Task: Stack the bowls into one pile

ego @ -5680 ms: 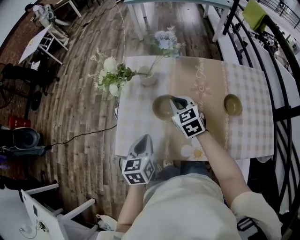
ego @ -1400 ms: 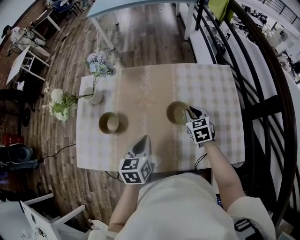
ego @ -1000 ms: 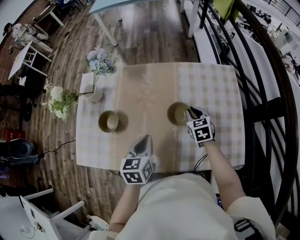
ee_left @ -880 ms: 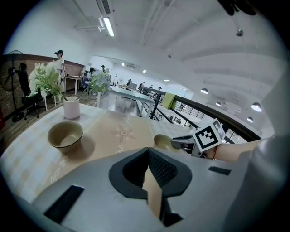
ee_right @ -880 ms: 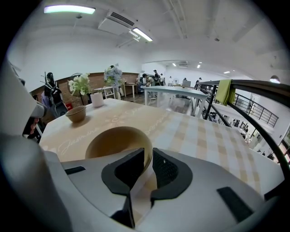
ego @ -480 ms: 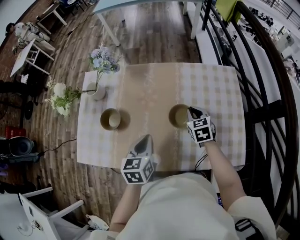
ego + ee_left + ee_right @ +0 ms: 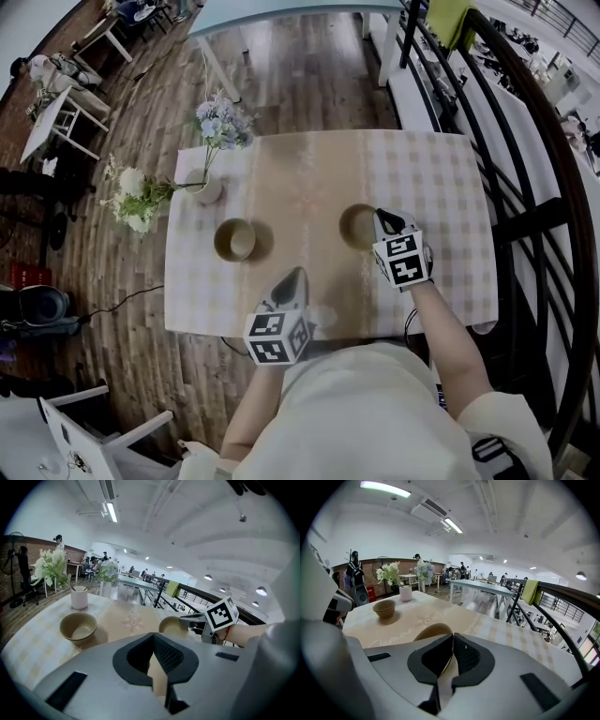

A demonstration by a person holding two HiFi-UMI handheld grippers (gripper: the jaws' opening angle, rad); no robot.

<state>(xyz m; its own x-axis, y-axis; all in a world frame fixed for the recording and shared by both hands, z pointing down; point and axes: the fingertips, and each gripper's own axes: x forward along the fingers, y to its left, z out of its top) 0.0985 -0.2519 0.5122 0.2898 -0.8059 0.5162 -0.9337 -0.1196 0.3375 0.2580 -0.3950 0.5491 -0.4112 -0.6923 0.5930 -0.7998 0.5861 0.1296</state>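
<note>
Head view alone: whole surface point(image 7: 441, 178) under a checked cloth, with a tan runner point(image 7: 300, 178) from far edge to near edge. Held bowl point(image 7: 354, 228) just right of centre and free bowl point(image 7: 235, 240) toward the left edge, well apart and unstacked. Vase point(image 7: 208, 190) near the far left corner. Wooden floor point(image 7: 122, 281) all around.

Same view: right claw point(image 7: 380, 219) at the right side of the held bowl. Left claw point(image 7: 290, 279) over the near edge, apart from both bowls.

Right gripper view alone: right claw pressed onto the thin rim of the held bowl point(image 7: 432, 632), the bowl's wall caught between the pads. Resting or lifted: not decidable. Free bowl point(image 7: 385, 608) and vase small, toward the far left corner.

Left gripper view alone: left claw point(image 7: 153, 638) pressed together at the tips, pinching nothing, with tan cloth visible through the slit lower down.

Contents: in the left gripper view, only plain pale glaze inside both bowls. In the vase, stems of white and blue flowers point(image 7: 131, 192) leaning out past the left edge.

Markings: black-and-white square markers on each claw's cube point(image 7: 404, 262). Cursive lettering and a floral scroll on the runner, clearest in the right gripper view, too slanted for a sure reading.
</note>
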